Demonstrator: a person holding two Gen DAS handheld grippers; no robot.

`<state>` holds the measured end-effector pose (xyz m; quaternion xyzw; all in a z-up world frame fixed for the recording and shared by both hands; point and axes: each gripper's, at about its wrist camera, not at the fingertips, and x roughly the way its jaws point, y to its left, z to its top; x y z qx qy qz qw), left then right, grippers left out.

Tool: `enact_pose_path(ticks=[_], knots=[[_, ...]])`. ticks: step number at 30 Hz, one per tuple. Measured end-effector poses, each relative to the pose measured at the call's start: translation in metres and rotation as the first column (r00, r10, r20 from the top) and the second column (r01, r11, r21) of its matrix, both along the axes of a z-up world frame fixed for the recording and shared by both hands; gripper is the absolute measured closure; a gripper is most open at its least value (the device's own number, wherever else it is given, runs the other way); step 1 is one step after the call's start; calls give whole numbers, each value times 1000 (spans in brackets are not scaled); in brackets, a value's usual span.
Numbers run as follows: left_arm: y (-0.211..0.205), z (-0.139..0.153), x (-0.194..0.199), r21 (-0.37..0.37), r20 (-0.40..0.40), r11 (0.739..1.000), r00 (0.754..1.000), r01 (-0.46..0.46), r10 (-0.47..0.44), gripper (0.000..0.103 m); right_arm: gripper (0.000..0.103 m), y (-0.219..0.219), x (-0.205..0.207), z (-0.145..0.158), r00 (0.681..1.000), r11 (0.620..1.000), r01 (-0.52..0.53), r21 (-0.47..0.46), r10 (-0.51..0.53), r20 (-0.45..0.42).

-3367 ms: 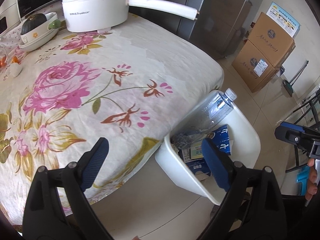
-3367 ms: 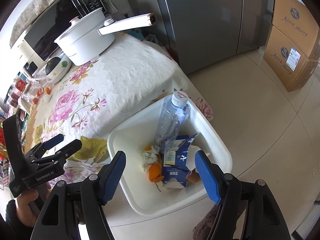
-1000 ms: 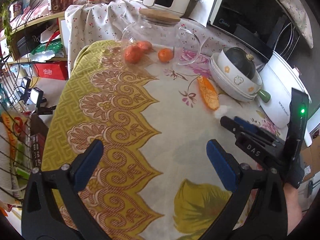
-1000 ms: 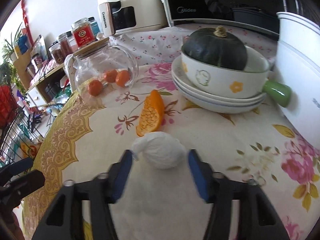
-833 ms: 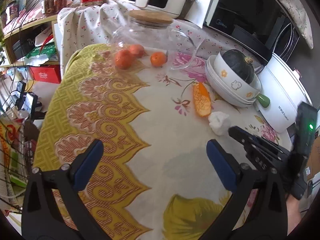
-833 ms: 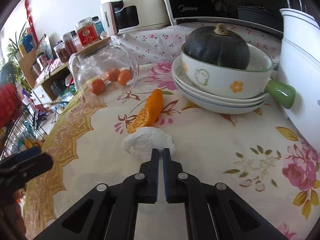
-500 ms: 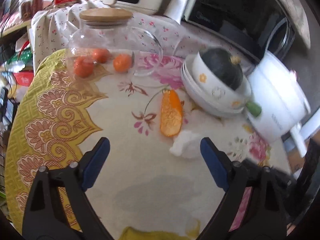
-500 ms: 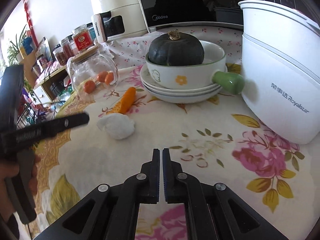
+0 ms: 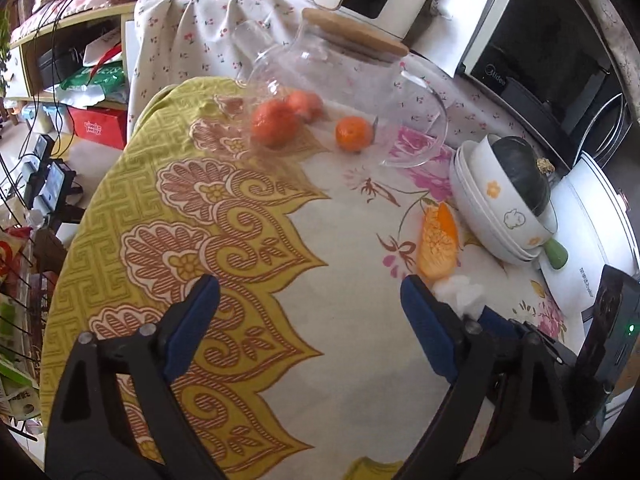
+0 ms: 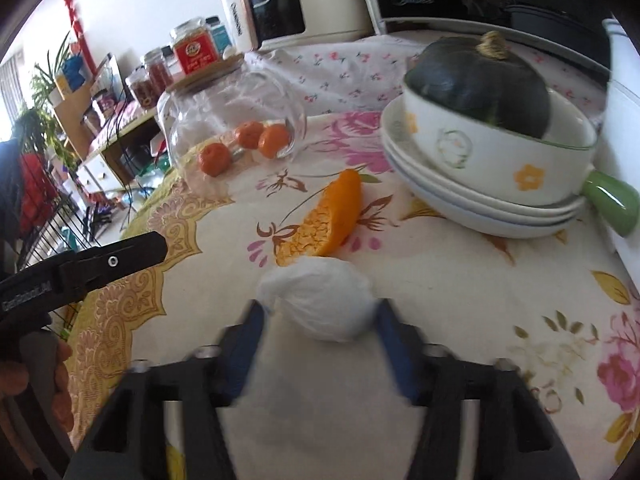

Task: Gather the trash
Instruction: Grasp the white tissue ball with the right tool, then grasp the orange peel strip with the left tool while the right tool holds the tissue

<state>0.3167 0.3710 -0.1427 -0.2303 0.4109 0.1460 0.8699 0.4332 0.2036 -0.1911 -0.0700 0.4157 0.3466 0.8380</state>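
Note:
A crumpled white tissue (image 10: 320, 304) lies on the floral tablecloth (image 10: 460, 320), just in front of a curved piece of orange peel (image 10: 324, 220). My right gripper (image 10: 320, 320) reaches over the cloth with its jaws opening. The tissue sits between the blue pads, which stand at its sides without squeezing it. In the left wrist view the tissue (image 9: 460, 292) and the peel (image 9: 438, 240) lie to the right, past the right-hand finger. My left gripper (image 9: 308, 292) hangs wide open over bare cloth with nothing between its fingers. It shows as a black finger (image 10: 132, 252) at the left of the right wrist view.
A glass jar (image 9: 340, 92) holding loose mandarins lies beyond the peel. Stacked white bowls (image 10: 492, 184) carry a dark green squash (image 10: 480, 76). A white pot (image 9: 600, 232) stands at the right. Appliances line the back; the table edge, shelves and clutter are at the left.
My right gripper, shut and farther back half a second ago, has come forward and parted its jaws around the tissue. The left gripper has shifted left, away from the tissue.

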Motion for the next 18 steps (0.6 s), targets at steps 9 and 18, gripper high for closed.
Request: enact_pose_path(ticks=[9, 18], knots=[[-35, -7, 33, 2, 36, 990, 989, 142, -142, 12, 76, -72, -5, 13, 998, 998, 56, 1, -56, 26], [-70, -19, 98, 146, -58, 905, 916, 400, -396, 20, 76, -135, -1, 4, 993, 991, 103, 85, -97, -69]])
